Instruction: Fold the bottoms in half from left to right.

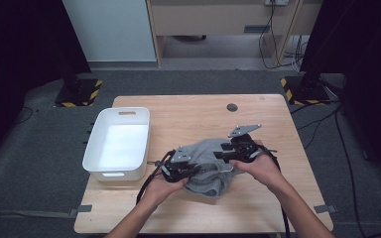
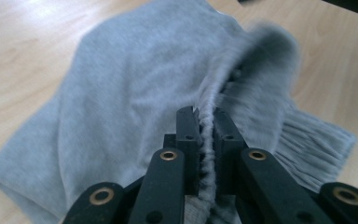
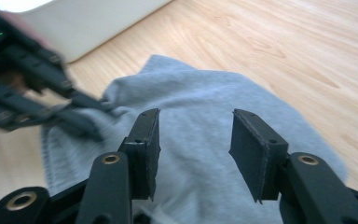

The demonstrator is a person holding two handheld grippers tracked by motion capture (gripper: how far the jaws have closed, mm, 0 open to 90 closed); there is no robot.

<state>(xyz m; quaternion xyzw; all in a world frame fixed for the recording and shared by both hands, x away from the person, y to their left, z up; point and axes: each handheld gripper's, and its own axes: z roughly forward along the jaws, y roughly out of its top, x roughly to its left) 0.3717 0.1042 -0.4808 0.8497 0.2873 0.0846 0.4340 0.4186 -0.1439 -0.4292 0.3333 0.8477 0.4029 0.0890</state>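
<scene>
My left gripper (image 2: pixel 207 126) pinches a ridge of the grey garment (image 2: pixel 135 102); my right gripper (image 3: pixel 193 140) hovers wide open above it, seen only up close.

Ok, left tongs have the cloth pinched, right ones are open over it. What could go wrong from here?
Two risks, I think. The left tongs hold the grey cloth only by a thin bunched ridge, so a pull may slip it free. The right tongs stand open above a smooth, flat stretch of the cloth, so closing there may catch nothing or only one layer. The white bin sits close on the left; a wide swing could knock it.
</scene>
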